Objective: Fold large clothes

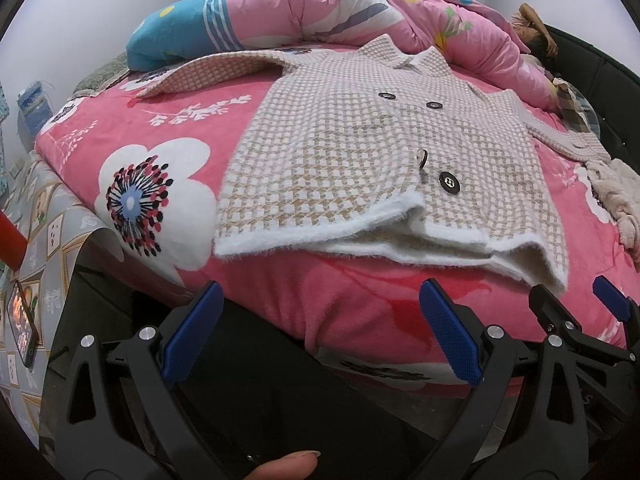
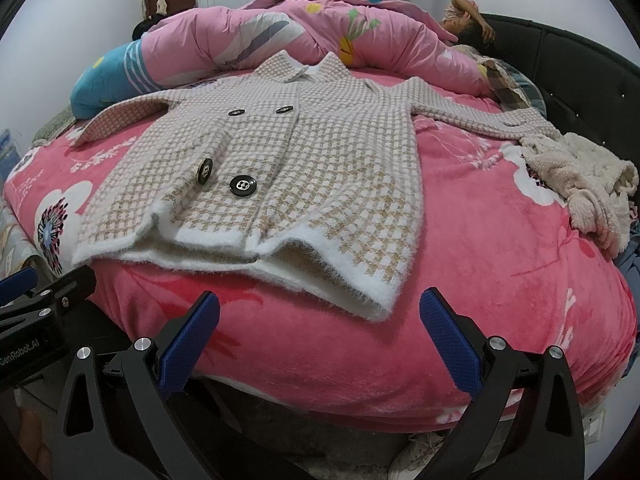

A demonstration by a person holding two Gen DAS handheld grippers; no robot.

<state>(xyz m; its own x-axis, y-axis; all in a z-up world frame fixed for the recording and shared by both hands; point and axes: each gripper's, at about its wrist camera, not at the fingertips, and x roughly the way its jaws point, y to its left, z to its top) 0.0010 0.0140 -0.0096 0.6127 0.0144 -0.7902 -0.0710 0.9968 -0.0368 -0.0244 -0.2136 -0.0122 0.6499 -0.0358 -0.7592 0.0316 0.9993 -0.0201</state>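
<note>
A beige and white checked coat point(image 1: 360, 152) with dark buttons and a fluffy white hem lies flat, front up, on the pink flowered bedspread point(image 1: 120, 132). Both sleeves are spread out to the sides. It also shows in the right wrist view point(image 2: 280, 168). My left gripper point(image 1: 320, 320) is open and empty, just short of the hem at the bed's near edge. My right gripper point(image 2: 320, 324) is open and empty, just below the coat's right hem corner. The right gripper's fingers point(image 1: 608, 304) show at the right of the left wrist view.
A rolled pink quilt point(image 2: 280, 32) lies across the back of the bed, with people lying behind it. A cream fleece garment point(image 2: 580, 176) lies bunched at the right. A black headboard point(image 2: 580, 60) curves round the far right. A phone point(image 1: 24, 320) rests on the patterned sheet point(image 1: 52, 232) at the left.
</note>
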